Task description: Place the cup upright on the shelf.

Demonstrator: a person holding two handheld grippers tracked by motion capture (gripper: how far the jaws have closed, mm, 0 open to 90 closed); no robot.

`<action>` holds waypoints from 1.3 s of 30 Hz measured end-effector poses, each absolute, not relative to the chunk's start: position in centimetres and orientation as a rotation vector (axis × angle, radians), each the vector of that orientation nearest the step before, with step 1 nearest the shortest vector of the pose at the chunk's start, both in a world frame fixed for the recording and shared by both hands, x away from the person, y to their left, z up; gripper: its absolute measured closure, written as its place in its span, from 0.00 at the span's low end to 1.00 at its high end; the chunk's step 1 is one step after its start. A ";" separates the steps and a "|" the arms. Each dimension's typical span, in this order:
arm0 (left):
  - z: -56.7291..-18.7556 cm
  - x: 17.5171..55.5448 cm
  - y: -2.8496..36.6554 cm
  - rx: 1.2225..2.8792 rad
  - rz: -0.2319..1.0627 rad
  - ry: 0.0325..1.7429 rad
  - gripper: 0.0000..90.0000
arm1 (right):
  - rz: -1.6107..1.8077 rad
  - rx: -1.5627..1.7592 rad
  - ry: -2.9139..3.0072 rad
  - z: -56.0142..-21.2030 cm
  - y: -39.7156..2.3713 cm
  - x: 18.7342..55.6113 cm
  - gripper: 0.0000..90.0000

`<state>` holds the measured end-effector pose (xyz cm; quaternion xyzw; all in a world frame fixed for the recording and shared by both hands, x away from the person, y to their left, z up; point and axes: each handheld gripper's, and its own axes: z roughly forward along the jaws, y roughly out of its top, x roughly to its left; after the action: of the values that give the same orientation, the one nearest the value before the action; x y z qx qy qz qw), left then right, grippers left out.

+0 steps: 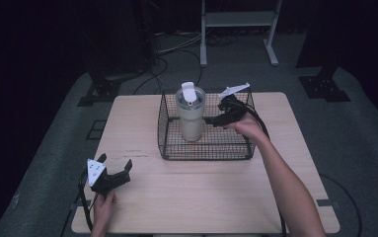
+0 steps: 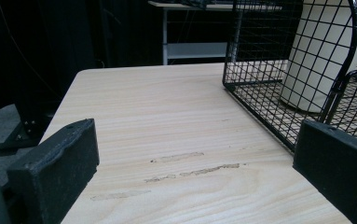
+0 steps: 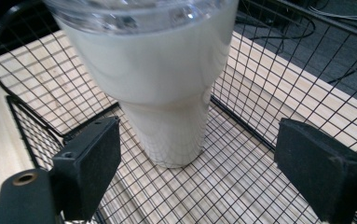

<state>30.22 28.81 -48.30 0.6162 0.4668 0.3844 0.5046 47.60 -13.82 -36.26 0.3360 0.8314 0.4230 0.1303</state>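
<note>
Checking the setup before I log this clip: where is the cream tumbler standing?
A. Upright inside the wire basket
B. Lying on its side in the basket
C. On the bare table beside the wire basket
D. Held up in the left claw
A. The tumbler stands upright on the mesh floor of the wire basket; the right claw is open in front of it, its jaws apart from the cup.

A cream-white tumbler (image 1: 191,116) stands upright just above the centre of the high view, on the floor of a black wire basket (image 1: 167,146). Its body tapers toward the base, and a clear lid with a raised white flap caps it. In the right gripper view the tumbler (image 3: 162,88) fills the upper middle of the frame, its narrower foot resting on the basket's mesh (image 3: 241,186).
</note>
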 end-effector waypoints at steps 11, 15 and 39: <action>-48.3 30.2 28.8 1.488 0.929 1.128 0.00 | 1.238 0.941 2.400 -34.8 -14.8 46.2 0.15; -48.3 30.2 28.8 1.488 0.930 1.130 0.00 | 1.232 0.928 2.399 -34.4 -15.1 45.6 0.15; -48.3 30.3 28.8 1.473 0.924 1.140 0.00 | 1.242 0.863 2.424 -34.2 -17.2 41.7 0.16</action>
<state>30.30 28.84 -48.32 0.6108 0.4726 0.3833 0.5066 41.67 -17.21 -34.25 0.2988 0.8399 0.4303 0.1417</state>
